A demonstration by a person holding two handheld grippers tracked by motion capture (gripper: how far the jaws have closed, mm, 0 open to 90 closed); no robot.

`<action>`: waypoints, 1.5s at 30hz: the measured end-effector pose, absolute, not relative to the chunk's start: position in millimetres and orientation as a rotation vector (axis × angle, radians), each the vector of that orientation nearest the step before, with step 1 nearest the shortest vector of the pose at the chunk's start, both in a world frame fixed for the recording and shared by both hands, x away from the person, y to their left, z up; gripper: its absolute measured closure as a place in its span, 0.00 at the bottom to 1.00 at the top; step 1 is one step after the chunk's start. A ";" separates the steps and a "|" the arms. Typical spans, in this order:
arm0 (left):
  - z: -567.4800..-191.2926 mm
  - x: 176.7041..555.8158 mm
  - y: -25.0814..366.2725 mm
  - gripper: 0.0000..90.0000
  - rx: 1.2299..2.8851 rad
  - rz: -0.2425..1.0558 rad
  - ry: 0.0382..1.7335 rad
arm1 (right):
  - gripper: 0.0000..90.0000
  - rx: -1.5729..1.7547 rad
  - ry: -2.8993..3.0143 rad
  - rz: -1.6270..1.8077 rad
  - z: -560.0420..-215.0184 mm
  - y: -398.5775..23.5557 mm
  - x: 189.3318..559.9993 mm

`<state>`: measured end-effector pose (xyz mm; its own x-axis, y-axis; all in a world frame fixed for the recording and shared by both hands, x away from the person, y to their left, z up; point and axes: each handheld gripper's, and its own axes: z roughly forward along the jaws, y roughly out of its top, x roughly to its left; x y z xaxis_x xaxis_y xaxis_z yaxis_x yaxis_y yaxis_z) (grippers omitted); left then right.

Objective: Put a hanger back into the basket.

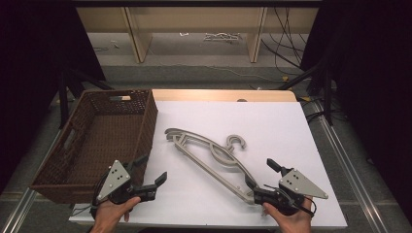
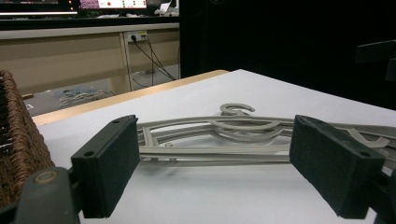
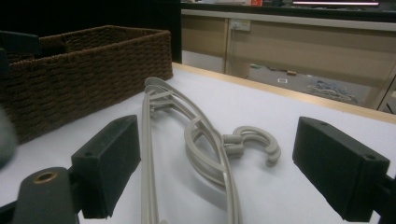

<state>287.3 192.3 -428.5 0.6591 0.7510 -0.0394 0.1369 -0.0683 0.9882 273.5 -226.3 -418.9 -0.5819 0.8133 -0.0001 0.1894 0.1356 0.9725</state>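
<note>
Grey plastic hangers [image 1: 209, 153] lie stacked diagonally on the white table [image 1: 272, 126], hook pointing to the far right. My left gripper [image 1: 153, 168] rests near the table's front left, open and empty, aimed at the hangers [image 2: 210, 140] from a short way off. My right gripper [image 1: 261, 174] sits at the front right, open. The hangers' near end [image 3: 205, 140] runs between its wide-apart pads [image 3: 338, 168] without touching them. In the left gripper view the jaws [image 2: 215, 172] stand wide with bare table between them.
A brown woven basket [image 1: 102, 141] stands empty on the table's left side, close beside my left gripper. It shows at the left edge [image 2: 18, 140] of the left gripper view and at the far left [image 3: 93, 65] of the right gripper view. Wooden shelving and cables lie beyond the table.
</note>
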 end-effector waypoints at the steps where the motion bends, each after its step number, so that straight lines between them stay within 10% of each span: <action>1: -428.5 287.3 192.1 0.17 1.589 0.595 0.749 | 0.18 0.959 1.868 1.476 -419.3 -226.5 273.6; 45: -430.3 286.2 187.3 0.17 1.624 0.592 0.735 | 0.28 0.965 2.227 1.142 -413.3 -225.2 321.2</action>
<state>286.2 187.3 -430.3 0.6711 0.7411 -0.0178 0.1403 -0.1034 0.9847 321.2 -225.2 -413.3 -0.6509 0.7552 -0.0770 0.3780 0.4104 0.8299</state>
